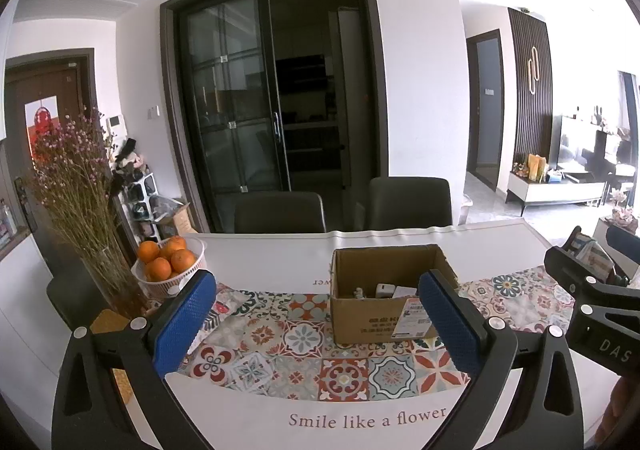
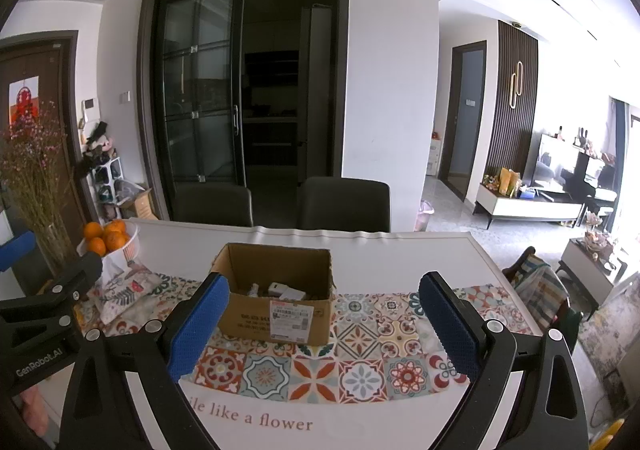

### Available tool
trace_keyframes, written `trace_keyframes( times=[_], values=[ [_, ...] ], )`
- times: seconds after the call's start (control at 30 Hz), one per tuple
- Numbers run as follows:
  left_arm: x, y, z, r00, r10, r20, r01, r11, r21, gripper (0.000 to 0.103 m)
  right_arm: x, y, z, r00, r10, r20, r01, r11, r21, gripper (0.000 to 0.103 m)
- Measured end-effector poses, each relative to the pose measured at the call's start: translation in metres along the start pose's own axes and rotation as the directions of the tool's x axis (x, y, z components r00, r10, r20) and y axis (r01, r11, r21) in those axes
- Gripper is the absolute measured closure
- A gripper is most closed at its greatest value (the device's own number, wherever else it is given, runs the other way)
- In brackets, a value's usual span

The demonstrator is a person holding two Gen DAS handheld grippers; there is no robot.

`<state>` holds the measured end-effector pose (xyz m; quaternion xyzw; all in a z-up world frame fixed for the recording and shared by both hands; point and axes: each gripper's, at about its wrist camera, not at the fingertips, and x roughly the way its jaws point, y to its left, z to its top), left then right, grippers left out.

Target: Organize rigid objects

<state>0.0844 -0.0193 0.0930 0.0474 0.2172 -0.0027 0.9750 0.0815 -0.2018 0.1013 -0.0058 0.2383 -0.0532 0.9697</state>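
Mid-table on the tiled runner point(image 2: 360, 366), cardboard box point(image 2: 276, 302) sits open w/ small white items point(image 2: 286, 291) inside. Left gripper point(image 1: 316, 326) & right gripper point(image 2: 320, 326) both spread wide, holding nothing, hovering near edge. Fits either pre-unpack or post-packing; can't tell which.

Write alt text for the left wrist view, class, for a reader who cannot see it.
An open left claw hovers over a patterned table runner, facing an open box with small items inside. A basket of oranges and a vase of dried flowers stand to the left.
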Motion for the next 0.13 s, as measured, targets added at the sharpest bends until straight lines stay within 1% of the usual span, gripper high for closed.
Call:
trace_keyframes(
  times=[0.13],
  values=[
    [0.0, 0.0001, 0.0, 1.0, 0.001, 0.001, -0.001, 1.0, 0.0, 0.0, -0.0005, 0.0001, -0.0003, 1.0, 0.0, 0.0, 0.0, 1.0, 0.001, 0.007]
  ],
)
